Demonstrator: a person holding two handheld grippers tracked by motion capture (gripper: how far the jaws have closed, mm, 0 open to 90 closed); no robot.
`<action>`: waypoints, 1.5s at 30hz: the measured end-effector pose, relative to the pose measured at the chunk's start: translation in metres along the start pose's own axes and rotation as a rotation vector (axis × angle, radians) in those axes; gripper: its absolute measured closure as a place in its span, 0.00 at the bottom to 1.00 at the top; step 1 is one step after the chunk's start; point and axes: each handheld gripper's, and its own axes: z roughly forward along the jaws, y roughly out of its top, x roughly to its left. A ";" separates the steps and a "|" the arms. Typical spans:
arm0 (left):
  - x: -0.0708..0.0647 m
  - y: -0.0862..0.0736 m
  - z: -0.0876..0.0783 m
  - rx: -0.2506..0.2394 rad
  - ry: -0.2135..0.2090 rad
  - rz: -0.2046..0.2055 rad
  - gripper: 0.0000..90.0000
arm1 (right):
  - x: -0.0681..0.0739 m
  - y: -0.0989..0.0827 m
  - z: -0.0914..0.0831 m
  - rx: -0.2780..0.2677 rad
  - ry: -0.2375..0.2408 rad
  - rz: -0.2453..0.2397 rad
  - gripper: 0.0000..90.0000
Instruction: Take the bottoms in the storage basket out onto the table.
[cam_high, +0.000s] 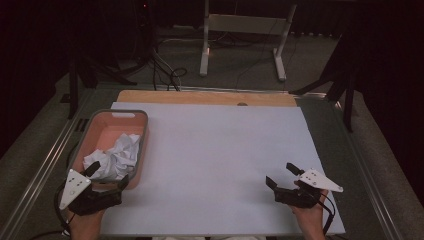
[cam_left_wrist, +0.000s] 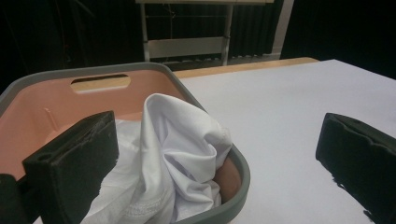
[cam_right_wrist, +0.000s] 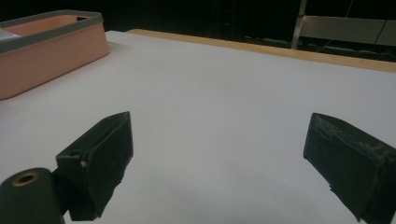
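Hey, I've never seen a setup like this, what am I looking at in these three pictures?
A person sits at a table covered by a white sheet, holding a hand-operated left gripper and right gripper. One picture looks down from above; the other two come from cameras riding on each gripper, looking along its black jaws. A pink basket at the left holds a crumpled white cloth. Both grippers stand open and hold nothing; the left one sits at the basket's near end.

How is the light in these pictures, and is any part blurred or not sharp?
High view: dim, dark surroundings, the white table cover evenly lit. Left gripper view: the white cloth in the pink basket is sharp, the near jaws soft. Right gripper view: no glare, jaws slightly blurred.
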 end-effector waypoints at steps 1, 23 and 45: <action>0.000 0.000 0.000 0.002 0.004 0.000 0.00 | 0.000 0.000 0.000 -0.003 0.000 -0.003 0.09; -0.001 0.011 0.002 0.034 0.018 -0.001 0.00 | -0.003 -0.002 0.004 0.001 -0.013 0.025 0.09; 0.019 0.034 0.003 0.042 0.031 0.007 0.00 | -0.006 -0.003 0.003 -0.004 -0.027 0.052 0.09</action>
